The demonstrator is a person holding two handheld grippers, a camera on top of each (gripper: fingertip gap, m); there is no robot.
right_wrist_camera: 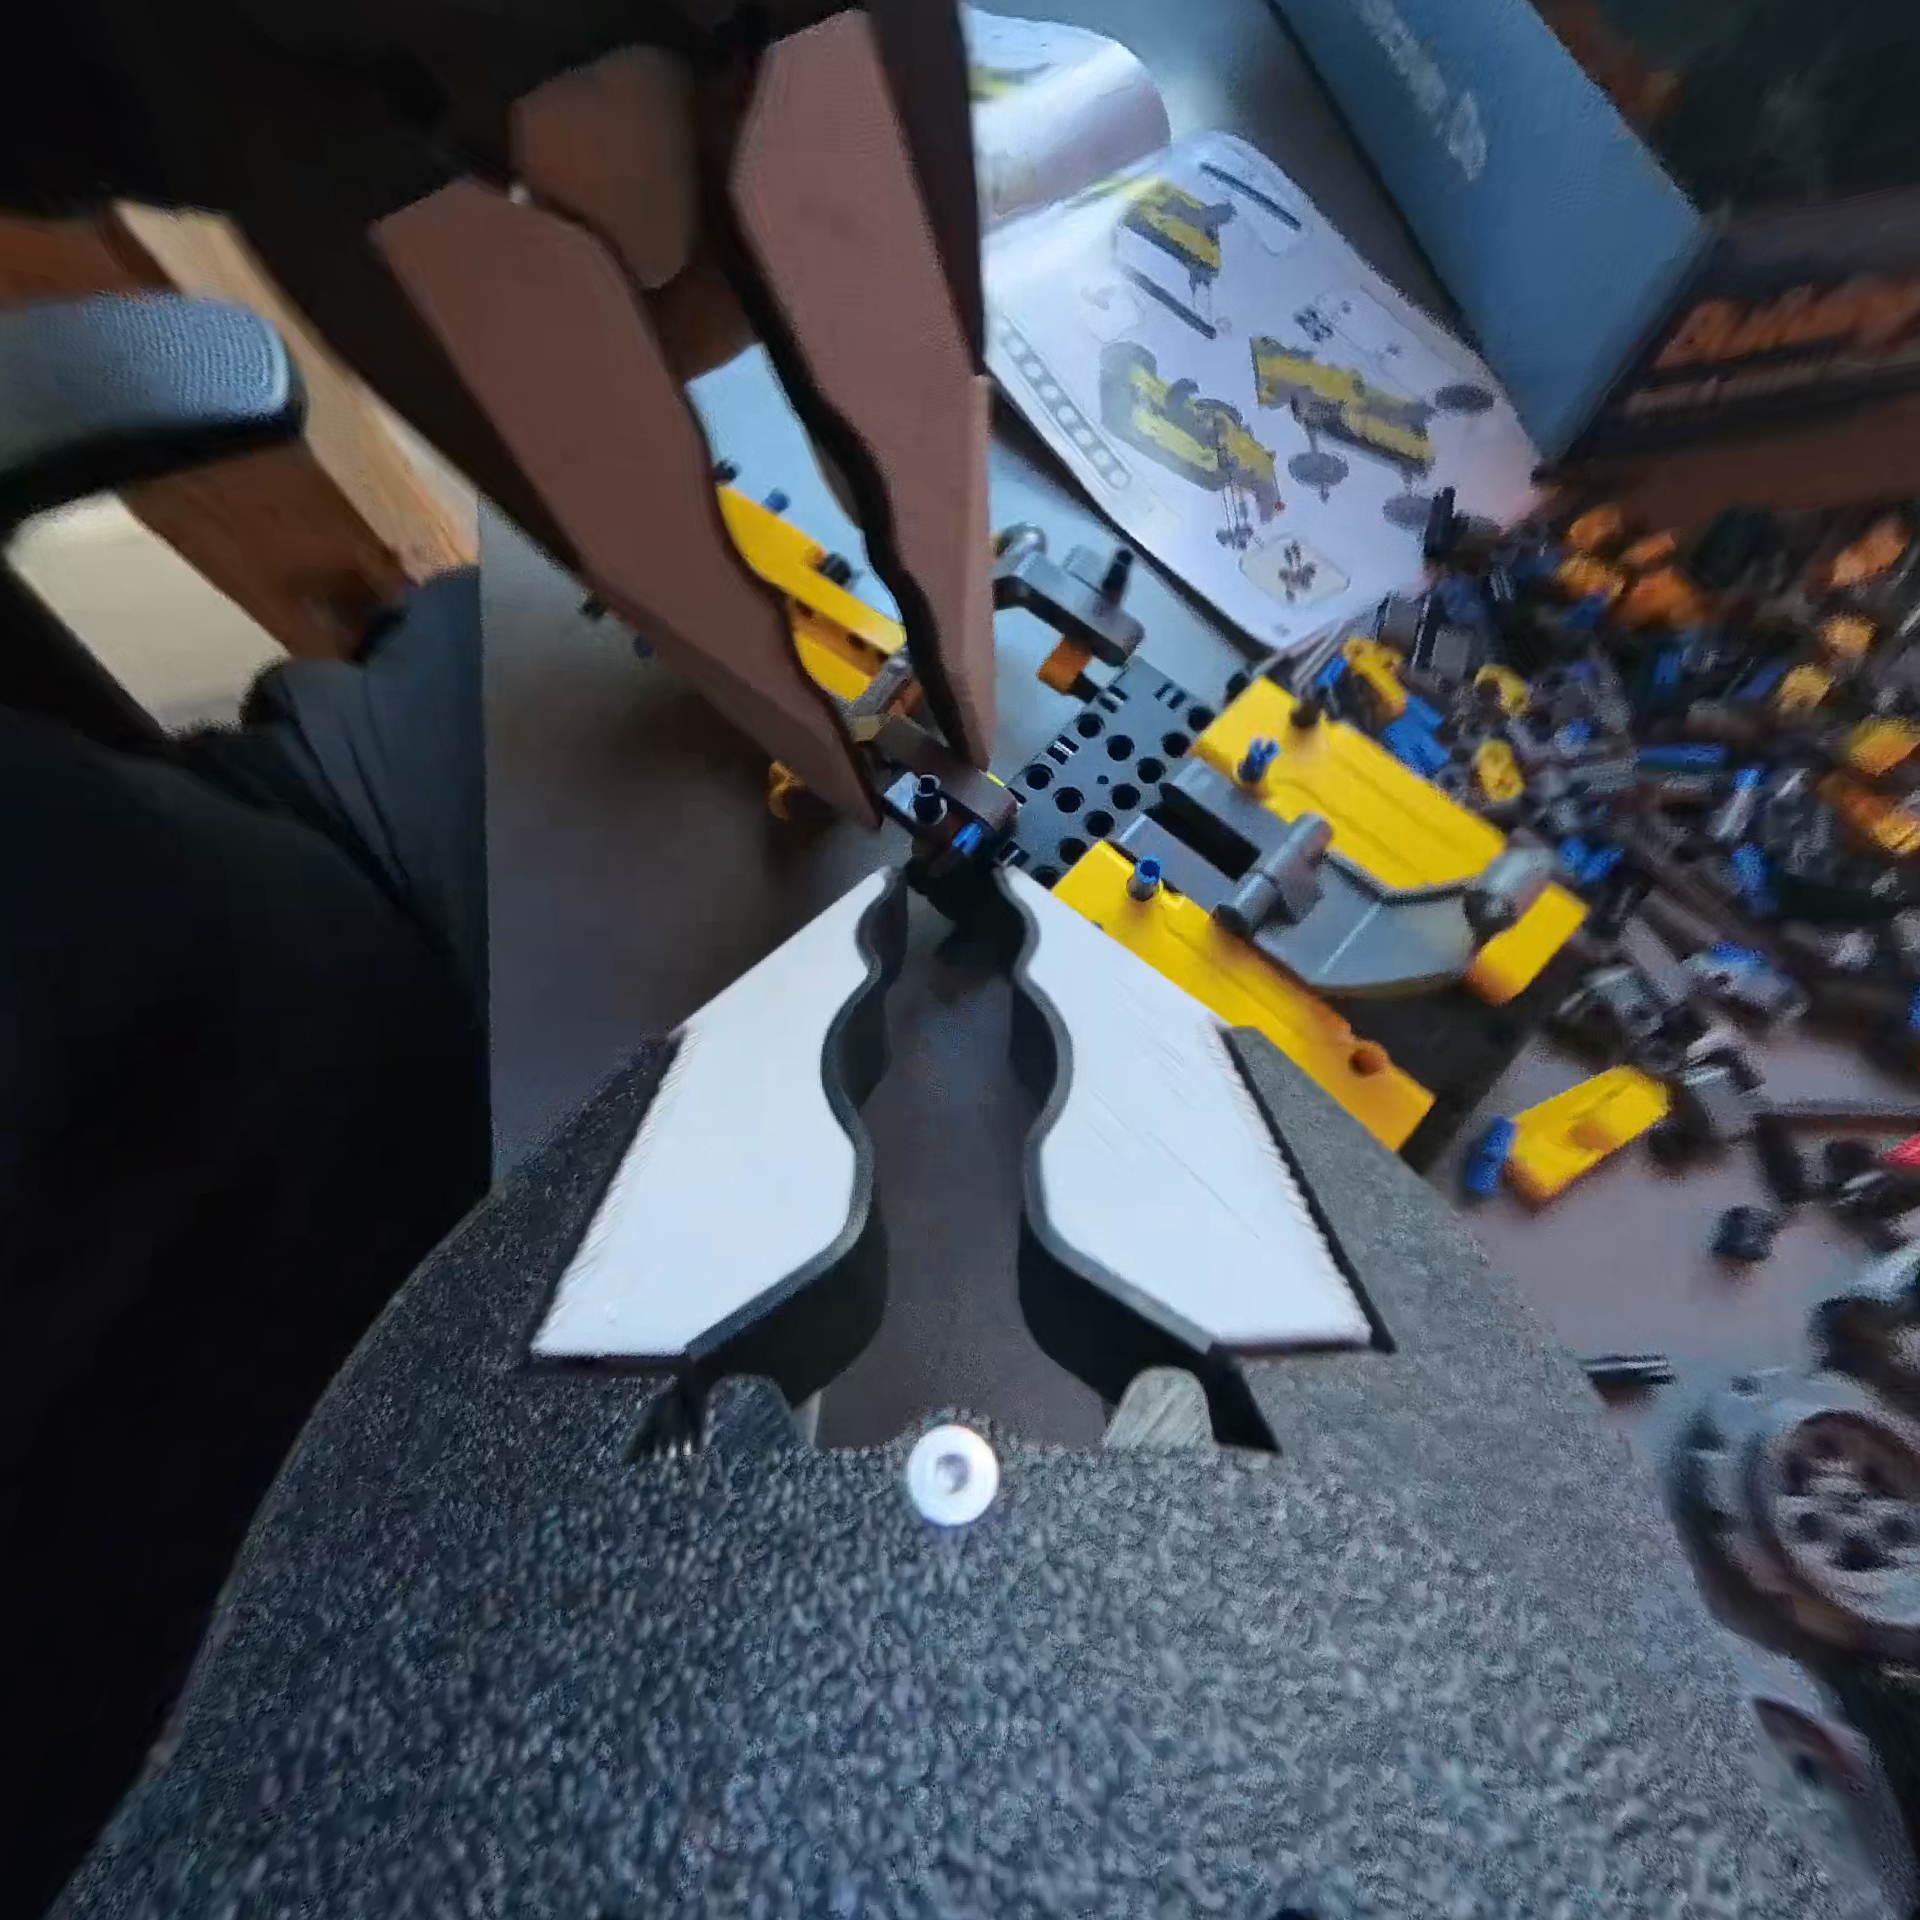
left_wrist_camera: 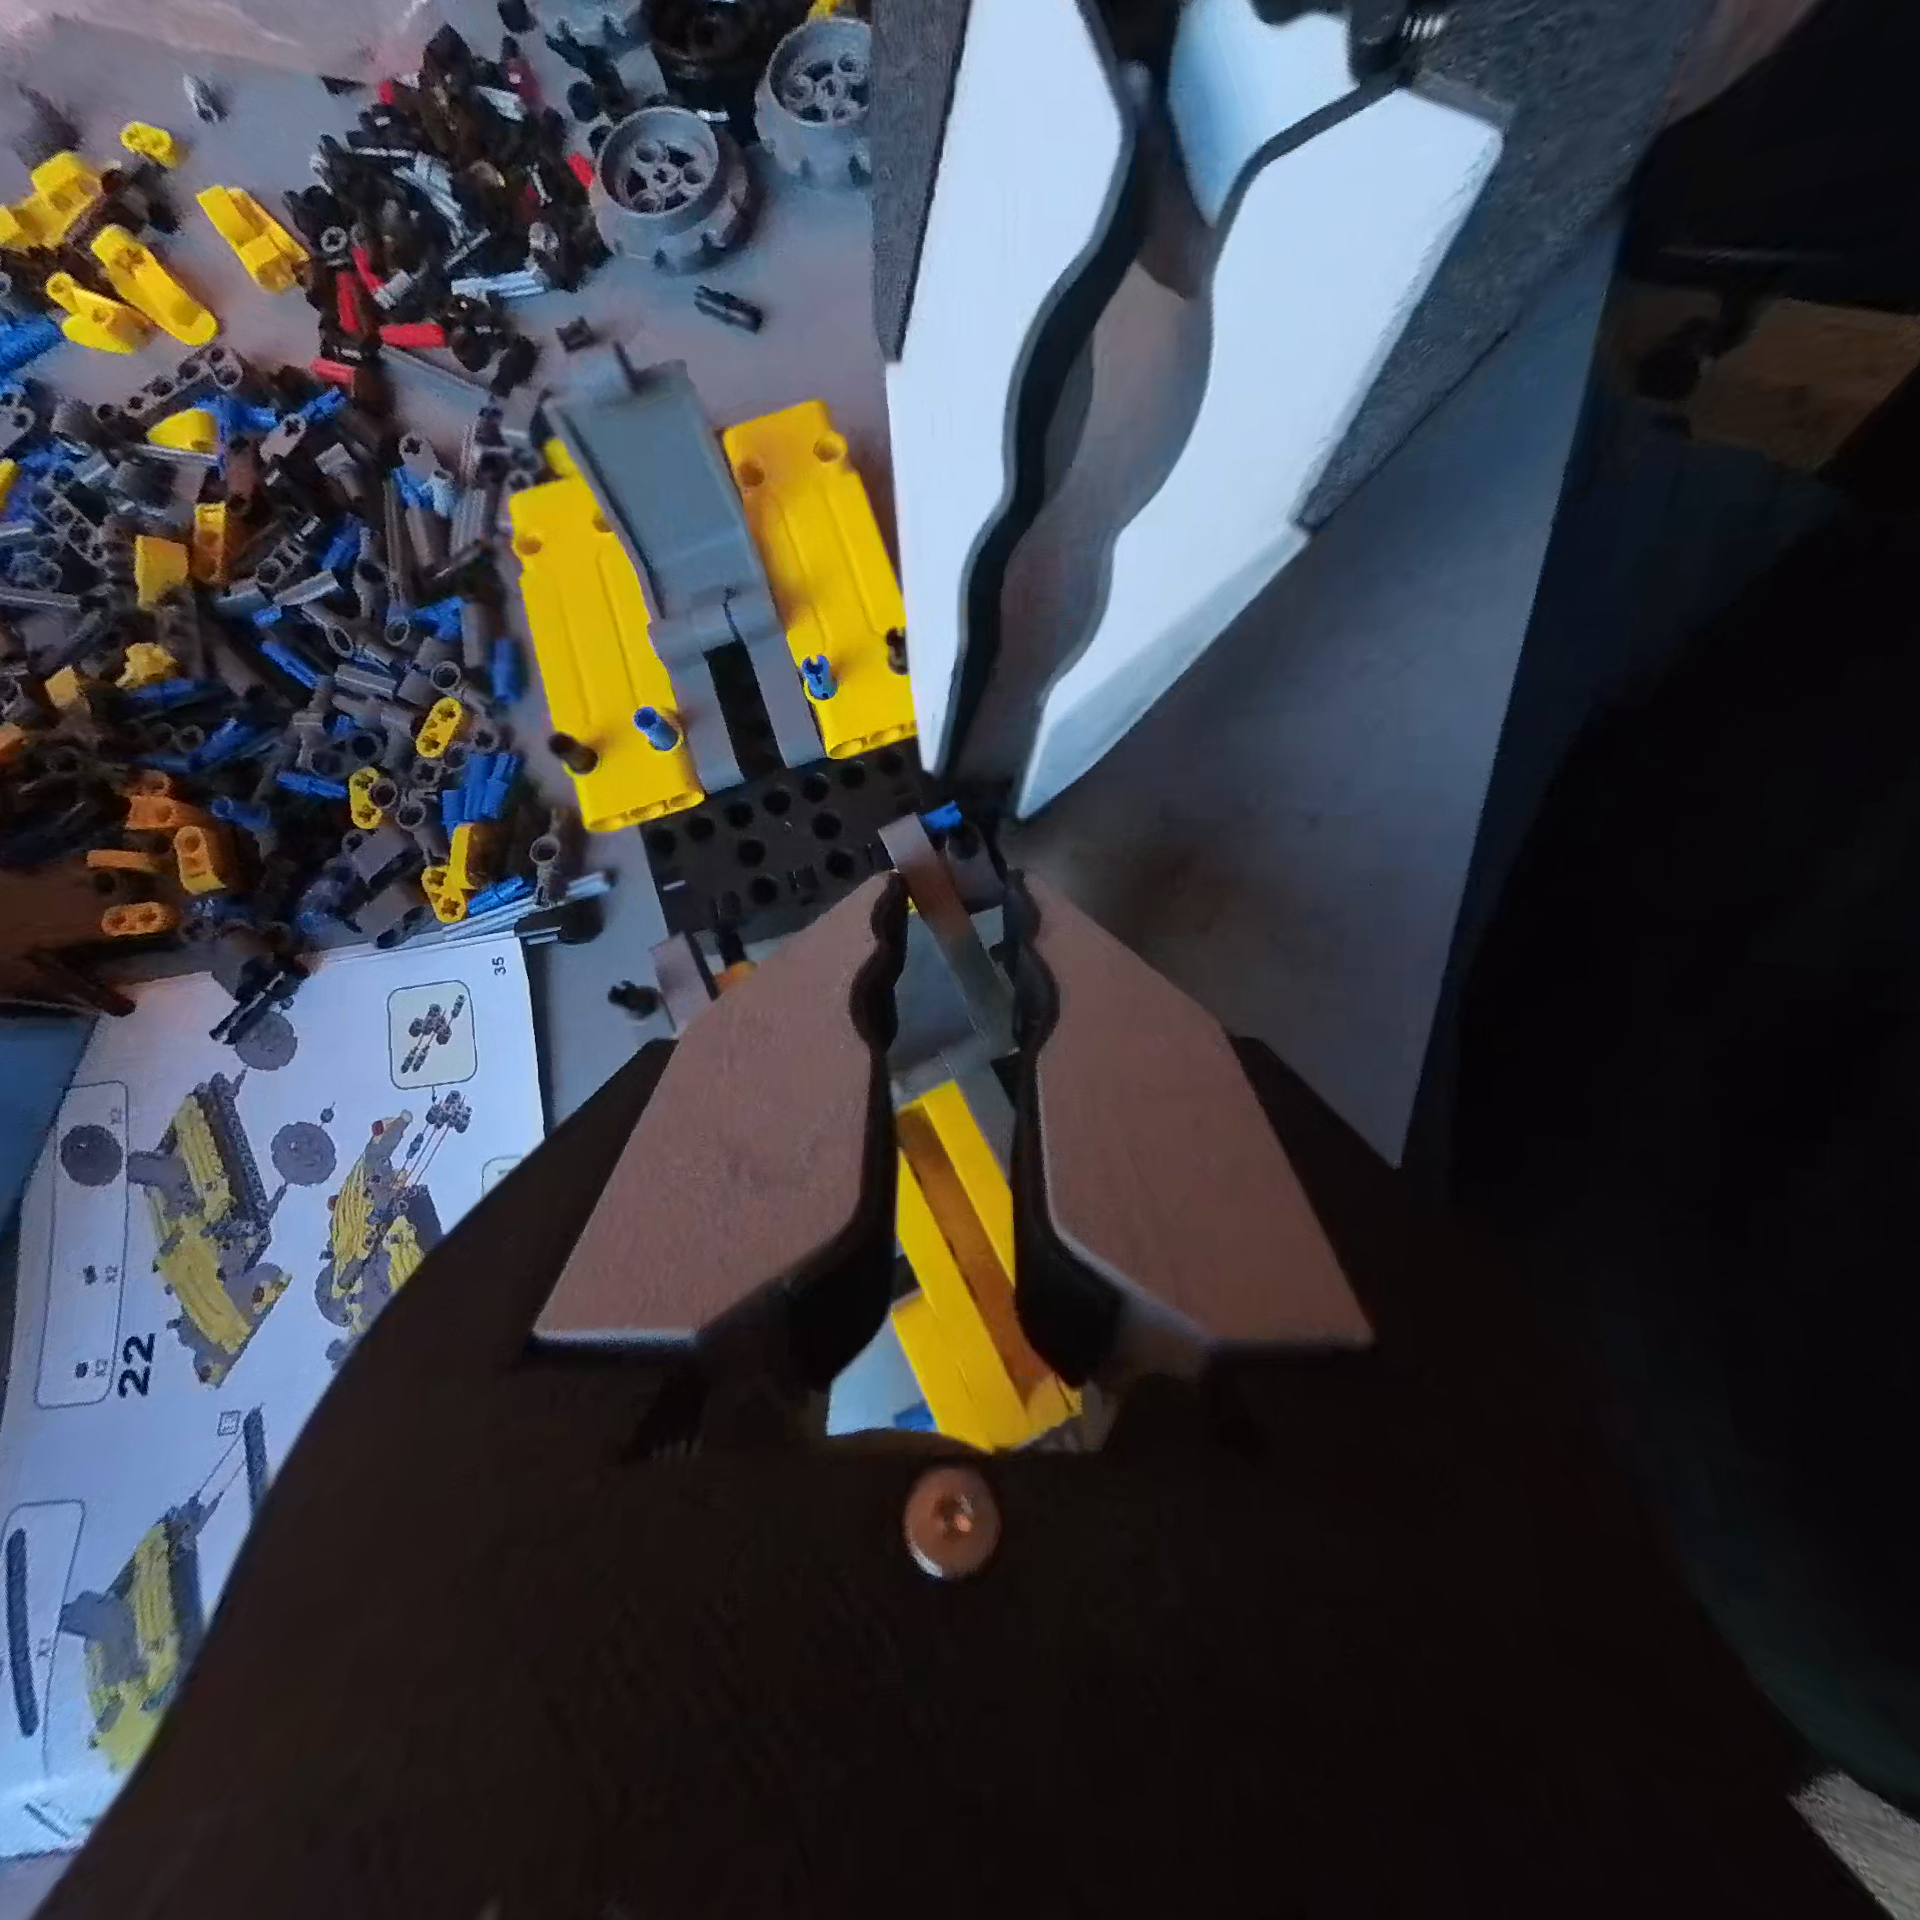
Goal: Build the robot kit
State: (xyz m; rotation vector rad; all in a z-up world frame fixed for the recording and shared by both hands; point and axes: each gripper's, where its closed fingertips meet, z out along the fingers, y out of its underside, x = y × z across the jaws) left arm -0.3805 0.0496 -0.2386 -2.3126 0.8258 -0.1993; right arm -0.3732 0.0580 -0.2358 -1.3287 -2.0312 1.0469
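mostly built, a yellow, grey and black brick vehicle chassis lies on the grey counter, held between two hand-held grippers.
the left hand-held gripper, with brown fingers, is closed on a grey beam at the model's near end. the right hand-held gripper, with white fingers, has its tips slightly apart around a small black and blue piece at the edge of the black perforated plate; whether it pinches is unclear. two yellow side panels and a grey centre part are fitted. grey wheels, a large loose parts pile and an open instruction booklet suggest much remains. in the left wrist view the chassis's long axis runs away from the camera, grey end farthest.
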